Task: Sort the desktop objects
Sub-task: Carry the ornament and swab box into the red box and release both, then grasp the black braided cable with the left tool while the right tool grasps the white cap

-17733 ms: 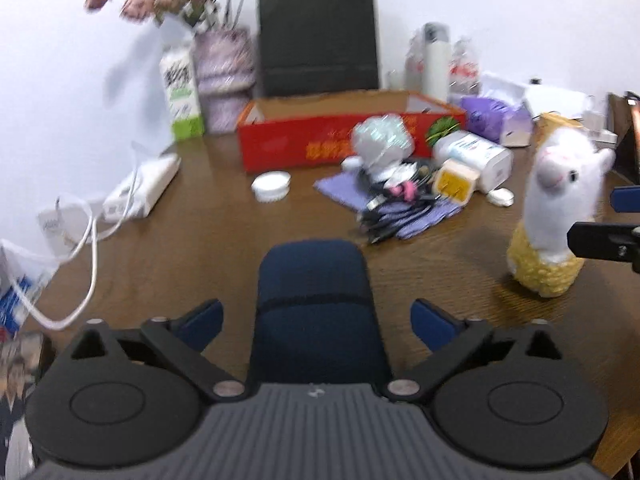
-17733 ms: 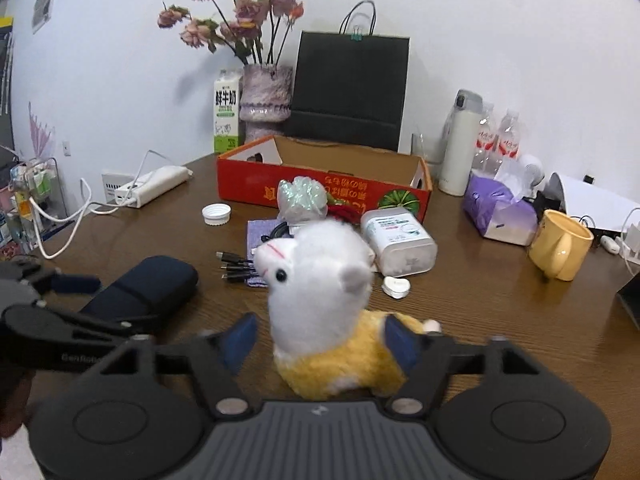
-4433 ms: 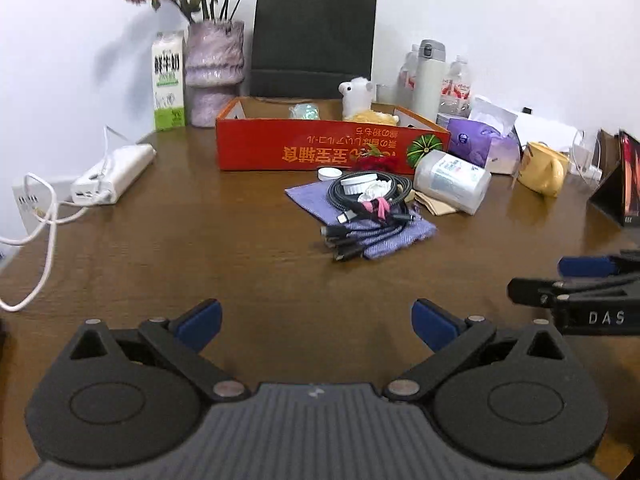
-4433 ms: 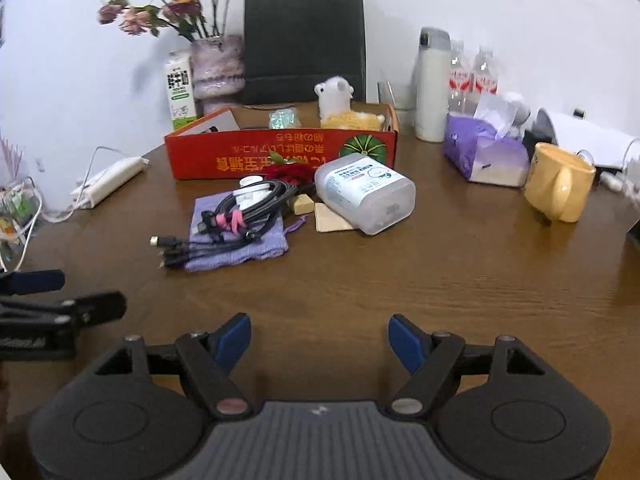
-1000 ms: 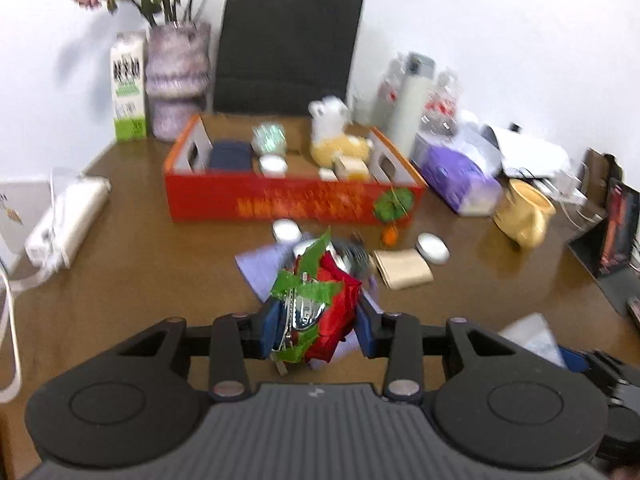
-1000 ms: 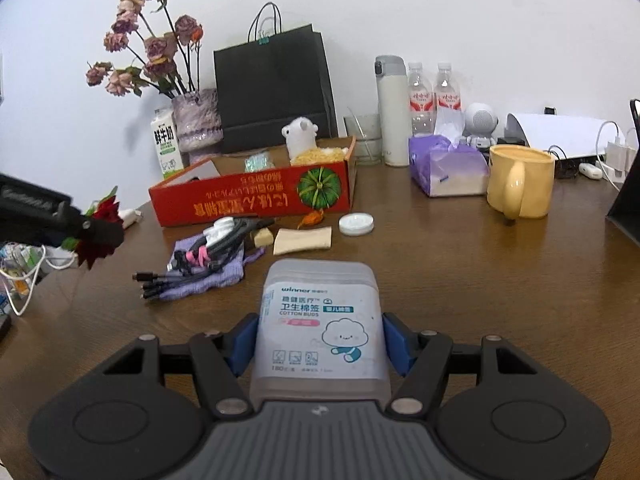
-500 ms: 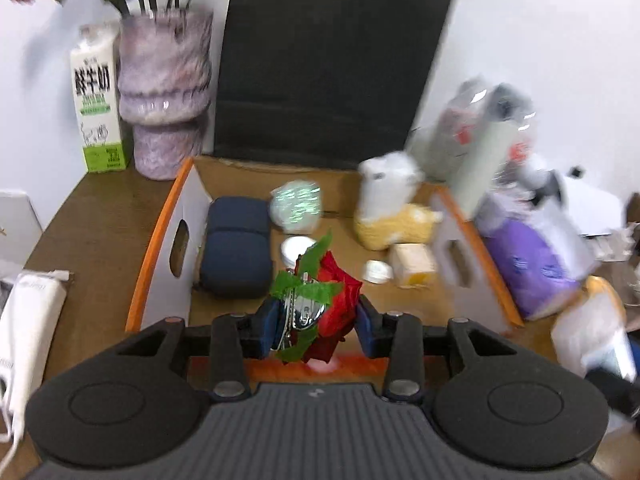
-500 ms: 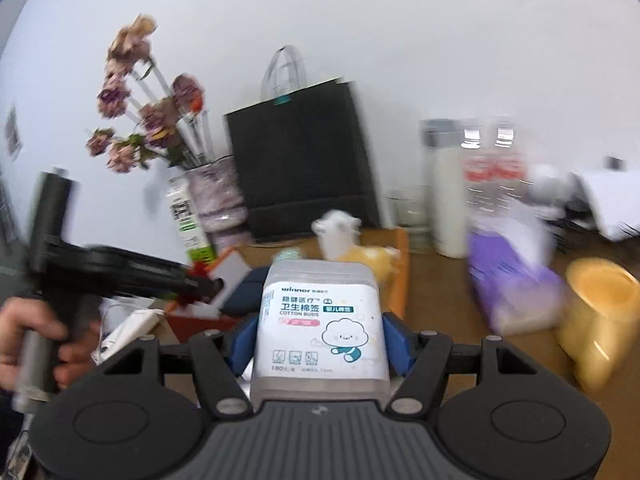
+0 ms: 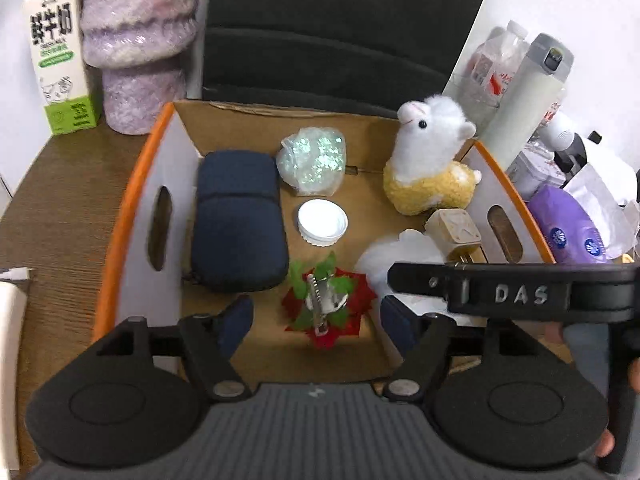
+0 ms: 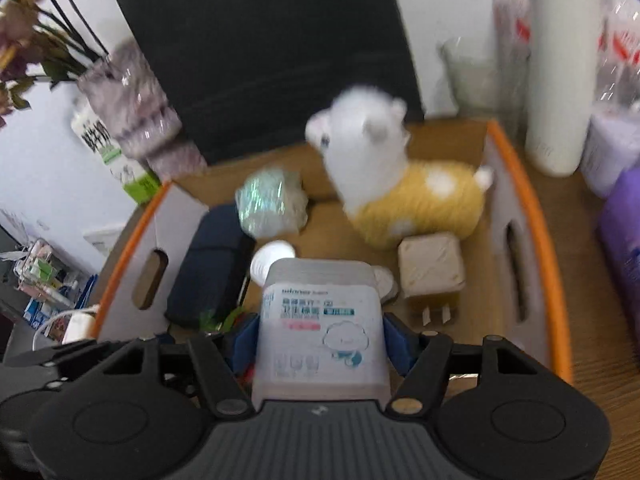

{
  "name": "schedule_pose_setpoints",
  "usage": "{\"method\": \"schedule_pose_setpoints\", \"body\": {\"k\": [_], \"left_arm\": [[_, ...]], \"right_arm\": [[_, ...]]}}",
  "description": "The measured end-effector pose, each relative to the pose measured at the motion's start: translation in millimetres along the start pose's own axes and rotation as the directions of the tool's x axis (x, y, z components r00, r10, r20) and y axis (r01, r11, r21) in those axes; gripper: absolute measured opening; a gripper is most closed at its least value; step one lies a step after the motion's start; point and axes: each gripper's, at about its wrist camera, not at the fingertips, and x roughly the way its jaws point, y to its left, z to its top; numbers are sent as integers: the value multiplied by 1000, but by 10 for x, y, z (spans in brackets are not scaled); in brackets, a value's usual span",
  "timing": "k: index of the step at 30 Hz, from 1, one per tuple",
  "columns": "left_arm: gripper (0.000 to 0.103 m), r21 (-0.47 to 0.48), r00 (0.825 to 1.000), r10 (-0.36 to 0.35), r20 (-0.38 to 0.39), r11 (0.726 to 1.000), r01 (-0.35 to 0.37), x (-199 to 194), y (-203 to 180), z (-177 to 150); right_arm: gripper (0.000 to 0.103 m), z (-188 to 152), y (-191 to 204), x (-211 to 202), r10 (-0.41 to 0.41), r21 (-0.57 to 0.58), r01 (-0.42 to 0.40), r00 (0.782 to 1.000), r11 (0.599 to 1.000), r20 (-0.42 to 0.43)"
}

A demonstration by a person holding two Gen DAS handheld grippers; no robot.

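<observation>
A brown wooden desk runs up to a white wall, and on it sits the orange-rimmed cardboard box that both my tools hang over. From my left camera, reading left to right: a milk carton and a purple vase stand behind the box; inside it lie a navy pouch, a crinkly plastic bundle, a white lid, a plush alpaca and a beige plug adapter. A white flask and a purple tissue pack stand outside the right wall.

My left gripper is spread wide, its blue pads clear of the red rose, which lies on the box floor between them, just beside the pouch. My right tool crosses this view as a black bar (lettered DAS).

My right camera, blurred, shows what the left cannot: my right gripper is clamped on the cotton swab box, held above the box floor near the adapter. There only green leaf tips of the rose show, and the dried flowers in the vase come into view.
</observation>
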Motion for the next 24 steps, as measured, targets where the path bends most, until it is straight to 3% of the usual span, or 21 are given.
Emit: {"method": "schedule_pose_setpoints", "body": {"k": [5, 8, 12, 16, 20, 24], "left_arm": [[80, 0, 994, 47, 99, 999, -47, -502, 45, -162], [84, -53, 980, 52, 190, 998, -43, -895, 18, -413], [96, -3, 963, -13, 268, 1000, 14, -1309, -210, -924], [101, 71, 944, -10, 329, 997, -14, -1531, -451, -1565], [101, 90, 949, 17, 316, 995, -48, -1560, -526, -2189], [101, 38, 958, -23, 287, 999, 12, -1536, -489, -2695]], "right_arm": [[65, -177, -49, -417, 40, -1, -40, 992, 999, 117], [70, -455, -21, -885, -32, -40, 43, 972, 998, 231], [77, -1063, 29, -1389, -49, -113, 92, 941, 989, 335], [78, -1677, 3, -1681, -49, -119, 97, 933, 988, 356], [80, -2329, -47, -1815, -79, -130, 131, 934, 983, 349], [81, -2885, -41, -1819, -117, -163, 178, 937, 970, 330]]}}
